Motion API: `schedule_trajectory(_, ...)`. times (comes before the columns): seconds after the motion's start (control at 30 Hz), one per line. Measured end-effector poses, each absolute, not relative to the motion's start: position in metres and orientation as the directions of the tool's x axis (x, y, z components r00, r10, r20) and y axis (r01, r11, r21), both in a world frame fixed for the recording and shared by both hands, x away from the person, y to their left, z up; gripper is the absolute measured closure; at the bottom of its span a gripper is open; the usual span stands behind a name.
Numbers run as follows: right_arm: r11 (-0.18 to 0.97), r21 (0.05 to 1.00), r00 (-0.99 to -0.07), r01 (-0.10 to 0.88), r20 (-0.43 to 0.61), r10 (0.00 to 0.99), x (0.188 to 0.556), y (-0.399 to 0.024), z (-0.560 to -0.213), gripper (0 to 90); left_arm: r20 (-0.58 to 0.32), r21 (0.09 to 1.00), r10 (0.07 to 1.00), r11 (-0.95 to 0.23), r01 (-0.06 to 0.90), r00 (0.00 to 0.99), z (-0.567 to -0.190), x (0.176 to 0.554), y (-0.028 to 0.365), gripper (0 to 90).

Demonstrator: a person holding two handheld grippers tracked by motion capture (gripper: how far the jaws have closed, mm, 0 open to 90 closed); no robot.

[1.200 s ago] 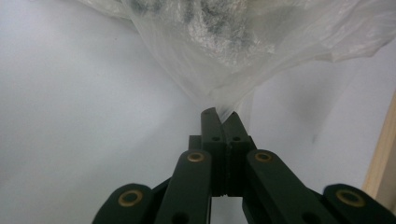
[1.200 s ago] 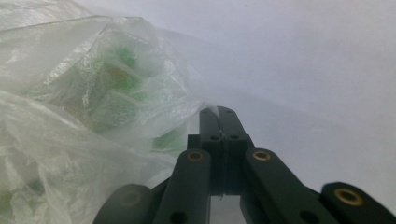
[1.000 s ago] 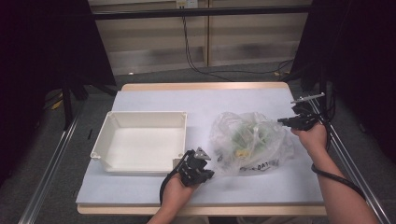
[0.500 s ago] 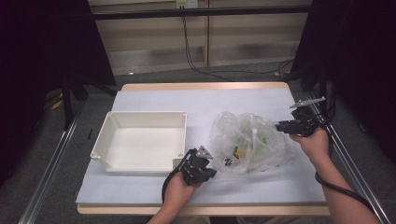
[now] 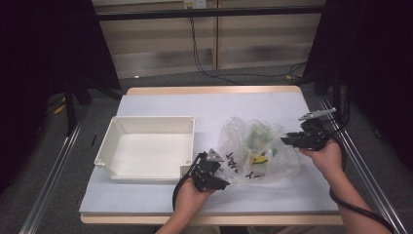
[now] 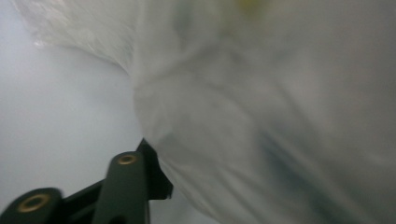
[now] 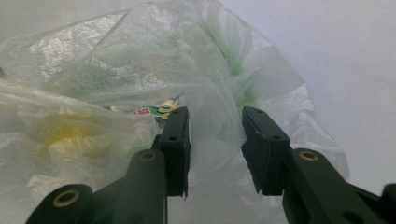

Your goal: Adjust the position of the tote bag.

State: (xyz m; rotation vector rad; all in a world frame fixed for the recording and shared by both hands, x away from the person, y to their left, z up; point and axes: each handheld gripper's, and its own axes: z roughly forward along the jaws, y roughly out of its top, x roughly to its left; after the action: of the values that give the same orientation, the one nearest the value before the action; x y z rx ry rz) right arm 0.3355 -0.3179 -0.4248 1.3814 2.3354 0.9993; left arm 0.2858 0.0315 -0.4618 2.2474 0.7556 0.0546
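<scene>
Right gripper jaws part-open astride 1 fold of thin, limp, slippery plastic bag; my left gripper at its near edge, state unclear.

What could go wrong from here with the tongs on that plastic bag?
The right tongs stand open around a thin fold of the plastic bag; closing may catch only film, which could slip or tear. The left tongs press into the bag's other side, so opposing pulls might stretch it. The packets inside look loose and could spill short of the white tray.
</scene>
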Motion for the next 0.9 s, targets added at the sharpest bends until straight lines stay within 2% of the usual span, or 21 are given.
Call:
schedule_trajectory(0.2,0.338,0.662,-0.538,0.669,0.118,0.835,0.335,-0.313,-0.421,66.6,-0.18,0.7,0.569,-0.5,0.511,0.803,-0.462,0.295,0.023,39.3)
schedule_trajectory(0.23,0.342,0.668,-0.55,0.661,0.121,0.826,0.335,-0.312,-0.422,68.4,-0.18,0.705,0.574,-0.491,0.512,0.799,-0.461,0.296,0.022,40.5)
schedule_trajectory(0.3,0.348,0.66,-0.556,0.665,0.128,0.821,0.336,-0.31,-0.422,70.1,-0.169,0.72,0.565,-0.489,0.492,0.808,-0.46,0.296,0.019,52.2)
schedule_trajectory(0.37,0.35,0.66,-0.565,0.665,0.137,0.814,0.337,-0.309,-0.424,72.9,-0.167,0.728,0.558,-0.486,0.483,0.813,-0.458,0.295,0.018,71.3)
schedule_trajectory(0.47,0.361,0.651,-0.569,0.668,0.133,0.812,0.338,-0.307,-0.427,77.6,-0.185,0.723,0.551,-0.485,0.492,0.814,-0.46,0.297,0.019,88.3)
schedule_trajectory(0.67,0.349,0.645,-0.54,0.68,0.12,0.833,0.35,-0.312,-0.431,89.0,-0.195,0.673,0.53,-0.539,0.506,0.825,-0.461,0.294,0.024,90.0)
schedule_trajectory(0.9,0.351,0.642,-0.513,0.682,0.077,0.855,0.365,-0.32,-0.431,90.0,-0.215,0.644,0.529,-0.556,0.526,0.821,-0.469,0.288,0.033,90.0)
